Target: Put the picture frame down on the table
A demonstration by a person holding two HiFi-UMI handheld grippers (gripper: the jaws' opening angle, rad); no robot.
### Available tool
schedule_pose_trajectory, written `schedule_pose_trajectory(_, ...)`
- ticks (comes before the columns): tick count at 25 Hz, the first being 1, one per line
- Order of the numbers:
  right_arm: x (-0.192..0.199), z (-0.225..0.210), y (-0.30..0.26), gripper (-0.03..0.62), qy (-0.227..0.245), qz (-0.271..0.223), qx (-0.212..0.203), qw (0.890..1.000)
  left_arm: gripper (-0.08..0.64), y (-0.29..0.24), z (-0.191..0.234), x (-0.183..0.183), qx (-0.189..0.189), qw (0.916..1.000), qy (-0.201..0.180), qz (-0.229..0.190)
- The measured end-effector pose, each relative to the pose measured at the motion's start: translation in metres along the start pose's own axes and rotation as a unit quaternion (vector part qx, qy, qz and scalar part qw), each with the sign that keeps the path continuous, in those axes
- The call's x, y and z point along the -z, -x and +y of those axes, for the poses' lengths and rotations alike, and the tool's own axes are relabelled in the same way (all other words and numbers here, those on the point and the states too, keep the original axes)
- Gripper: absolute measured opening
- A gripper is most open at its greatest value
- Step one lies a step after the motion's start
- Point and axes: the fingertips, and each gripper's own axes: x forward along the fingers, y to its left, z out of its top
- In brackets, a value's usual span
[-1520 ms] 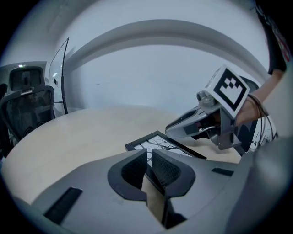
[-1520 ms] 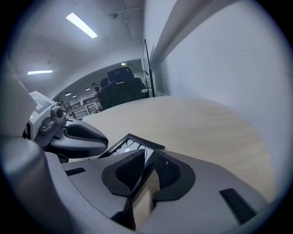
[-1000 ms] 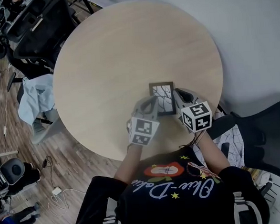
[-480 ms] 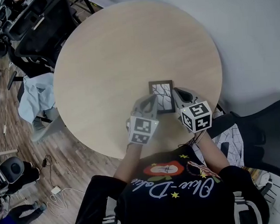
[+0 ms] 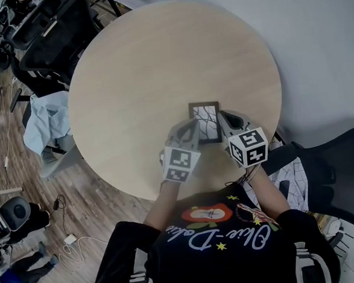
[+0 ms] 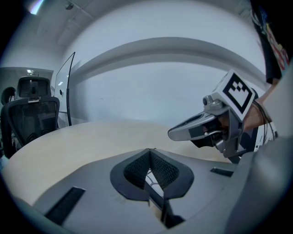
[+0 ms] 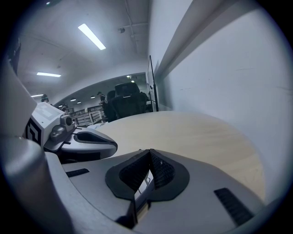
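A small black picture frame (image 5: 204, 119) with a white branch drawing sits just over the near right part of the round wooden table (image 5: 147, 67); I cannot tell whether it touches the top. My left gripper (image 5: 191, 129) is shut on its left edge and my right gripper (image 5: 224, 120) is shut on its right edge. In the left gripper view a strip of the frame (image 6: 153, 180) shows between the closed pads, with the right gripper (image 6: 194, 130) beyond. In the right gripper view the frame's edge (image 7: 143, 185) is pinched the same way, with the left gripper (image 7: 91, 142) alongside.
Black office chairs stand at the table's far left (image 5: 54, 31) and near right (image 5: 342, 174). A light blue cloth (image 5: 46, 126) hangs on a seat to the left. A pale wall runs behind the table. Cables lie on the wooden floor (image 5: 75, 242).
The frame and both grippers have shifted very slightly away from the person. Both grips look the same as before.
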Motion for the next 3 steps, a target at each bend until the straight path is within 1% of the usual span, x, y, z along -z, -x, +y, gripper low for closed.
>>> schedule_pose_trajectory(3, 0.0008, -0.0008, -0.0011, -0.001, 0.001, 0.002, -0.001, 1.0, 0.002, -0.001, 0.0008, 0.0007, -0.002, 1.0, 0.0, 0.001)
